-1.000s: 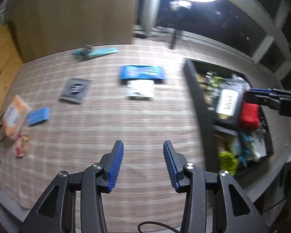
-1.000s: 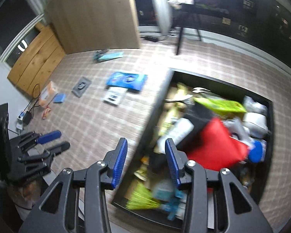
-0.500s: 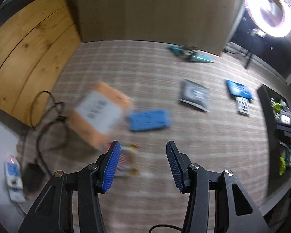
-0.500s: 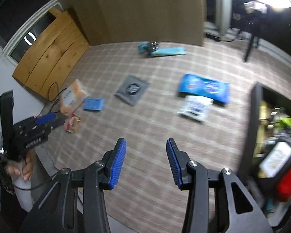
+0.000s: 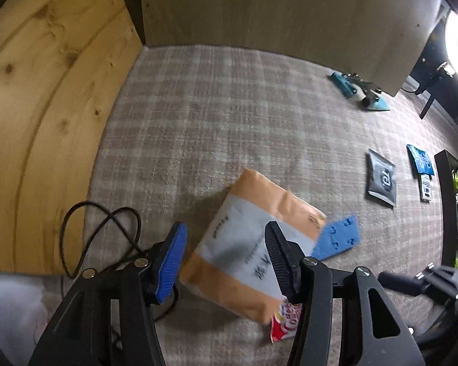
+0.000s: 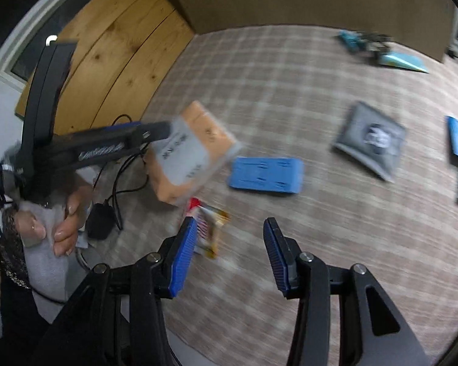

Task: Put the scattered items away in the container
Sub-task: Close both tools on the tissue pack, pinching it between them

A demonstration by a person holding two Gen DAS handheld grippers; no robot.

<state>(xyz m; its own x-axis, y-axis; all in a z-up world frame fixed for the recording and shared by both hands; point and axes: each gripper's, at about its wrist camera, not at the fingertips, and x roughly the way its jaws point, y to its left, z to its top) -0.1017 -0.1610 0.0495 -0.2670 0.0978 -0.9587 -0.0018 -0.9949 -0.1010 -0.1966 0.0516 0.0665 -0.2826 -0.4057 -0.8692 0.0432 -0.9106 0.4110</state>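
An orange packet with a white label [image 5: 253, 244] lies on the checked cloth, right in front of my open left gripper [image 5: 226, 259]; its jaws stand either side of it, apart from it. It also shows in the right wrist view [image 6: 189, 158]. A blue flat pack [image 5: 339, 238] [image 6: 265, 177] lies beside it. A red-and-white snack packet [image 5: 285, 323] [image 6: 207, 225] lies next to them, just ahead of my open, empty right gripper [image 6: 229, 250]. The black container [image 5: 448, 201] is at the far right.
A grey pouch [image 5: 380, 181] [image 6: 369, 137], a blue wipes pack [image 5: 421, 158], a white card [image 5: 426, 187] and teal items [image 5: 360, 91] [image 6: 381, 52] lie farther off. A black cable [image 5: 100, 231] and plug [image 6: 99, 222] lie at the cloth's left edge by the wood floor.
Both grippers swung left from the container toward the orange packet, blue pack and snack packet. The left gripper has closed in on the orange packet. Both stayed open.
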